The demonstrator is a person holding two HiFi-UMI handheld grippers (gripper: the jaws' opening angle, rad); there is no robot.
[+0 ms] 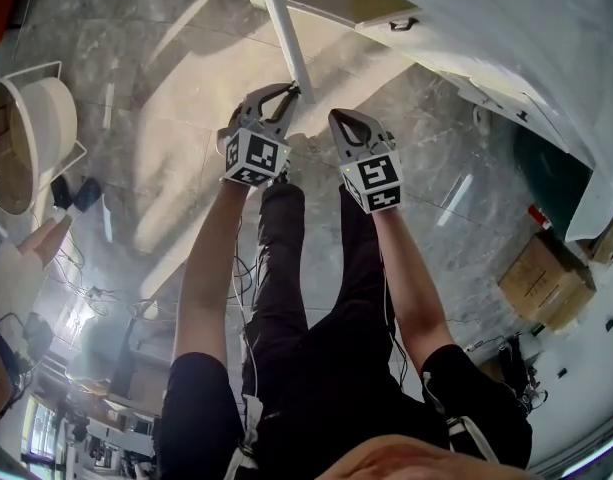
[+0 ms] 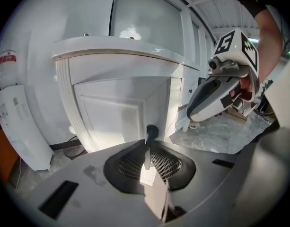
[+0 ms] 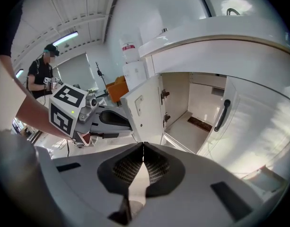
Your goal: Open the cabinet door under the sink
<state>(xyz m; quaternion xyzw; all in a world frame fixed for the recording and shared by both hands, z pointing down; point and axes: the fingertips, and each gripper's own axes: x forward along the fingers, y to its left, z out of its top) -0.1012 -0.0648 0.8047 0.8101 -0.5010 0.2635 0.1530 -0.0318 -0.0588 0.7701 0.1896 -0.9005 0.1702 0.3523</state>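
Observation:
The white cabinet under the sink counter (image 3: 215, 37) has its left door (image 3: 145, 109) swung open, showing a bare white inside (image 3: 194, 109). From the head view that door (image 1: 283, 23) is seen edge-on. My left gripper (image 2: 147, 148) is shut on the door's black handle (image 2: 151, 131), with the door panel (image 2: 111, 117) right behind it. In the head view the left gripper (image 1: 289, 92) meets the door's lower edge. My right gripper (image 3: 143, 148) is shut with nothing in it, hanging free beside the left one (image 1: 338, 118). The right door (image 3: 258, 122) is closed, its black handle (image 3: 222, 115) untouched.
A cardboard box (image 1: 544, 283) lies on the marble floor at the right. A white tub in a frame (image 1: 34, 138) stands at the left, and cables (image 1: 96, 293) trail near it. Another person (image 3: 43, 74) stands far back. An orange object (image 3: 115, 86) sits behind the open door.

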